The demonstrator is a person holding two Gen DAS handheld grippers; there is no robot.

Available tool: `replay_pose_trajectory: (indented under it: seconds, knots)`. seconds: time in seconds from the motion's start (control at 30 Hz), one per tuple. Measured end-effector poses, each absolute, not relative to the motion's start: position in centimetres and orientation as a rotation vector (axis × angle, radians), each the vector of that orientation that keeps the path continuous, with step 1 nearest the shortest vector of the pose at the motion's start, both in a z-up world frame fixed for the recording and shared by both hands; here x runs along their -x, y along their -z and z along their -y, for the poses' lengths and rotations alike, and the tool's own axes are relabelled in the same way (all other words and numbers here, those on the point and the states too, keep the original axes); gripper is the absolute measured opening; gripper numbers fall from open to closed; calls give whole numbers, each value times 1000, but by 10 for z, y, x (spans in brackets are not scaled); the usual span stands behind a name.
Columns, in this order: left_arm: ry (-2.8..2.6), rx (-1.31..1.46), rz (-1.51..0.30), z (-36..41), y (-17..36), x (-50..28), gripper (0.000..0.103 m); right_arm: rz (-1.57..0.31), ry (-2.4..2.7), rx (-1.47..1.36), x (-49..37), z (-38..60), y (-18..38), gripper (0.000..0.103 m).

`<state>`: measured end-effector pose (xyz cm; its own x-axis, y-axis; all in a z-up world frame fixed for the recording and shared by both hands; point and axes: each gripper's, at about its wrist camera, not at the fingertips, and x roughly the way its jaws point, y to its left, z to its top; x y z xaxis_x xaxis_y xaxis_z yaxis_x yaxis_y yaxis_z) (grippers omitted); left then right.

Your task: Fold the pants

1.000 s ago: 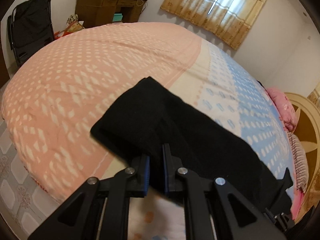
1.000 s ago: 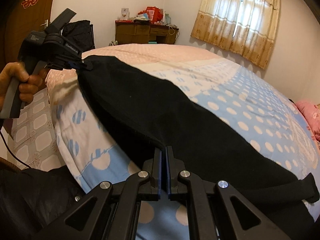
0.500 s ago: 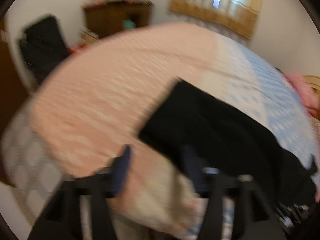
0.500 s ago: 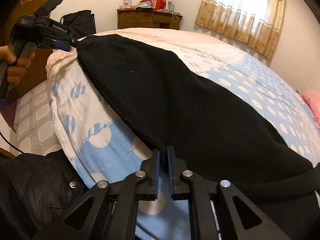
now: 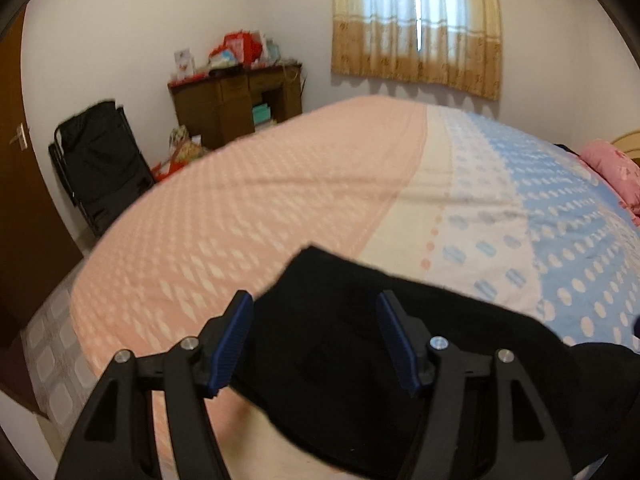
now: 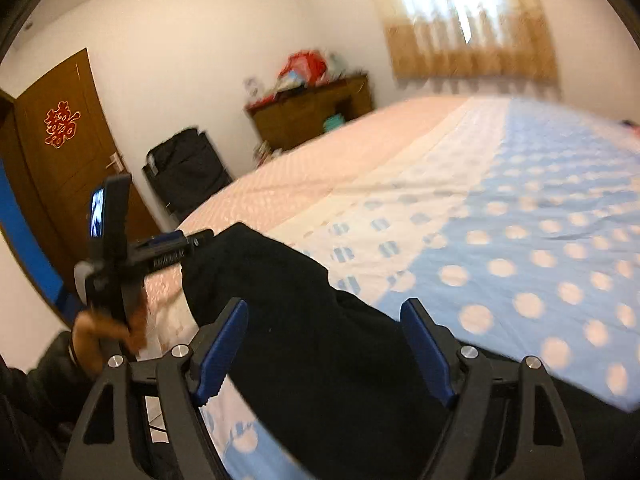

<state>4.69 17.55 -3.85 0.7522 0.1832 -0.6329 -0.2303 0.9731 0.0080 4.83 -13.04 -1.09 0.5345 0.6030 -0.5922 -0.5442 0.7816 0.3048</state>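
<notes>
Now black pants (image 5: 340, 360) on bed (image 5: 260, 200), left hand-held gripper (image 5: 316, 340) wide, right hand-held gripper (image 6: 324, 354) opening, neither gripping.

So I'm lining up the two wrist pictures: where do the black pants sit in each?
Left wrist: the pants lie bottom centre on the bed, behind the open jaws.
Right wrist: the pants run from left of centre to the bottom right corner.
Shared landmark: the brown desk against the far wall.

Our left hand-held gripper (image 5: 314, 334) tilts downward, jaws spread apart; our right hand-held gripper (image 6: 324, 346) tilts downward too, its jaws opening, gripping nothing.
</notes>
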Motion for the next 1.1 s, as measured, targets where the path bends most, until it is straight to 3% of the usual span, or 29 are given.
replay_pose_trajectory:
  seconds: [0.2,0.47,1.1]
  knots:
    - [-291,3,-711,-165,68,-38,67,-922,-767,-16,-94,88,57,80]
    - [-322,-77,-675,-154,75,-31,82,-1131,-965,-195,-98,83,77,80]
    - [-331,-83,-682,-152,79,-42,89,-1144,-1057,-517,-180,69,87,79]
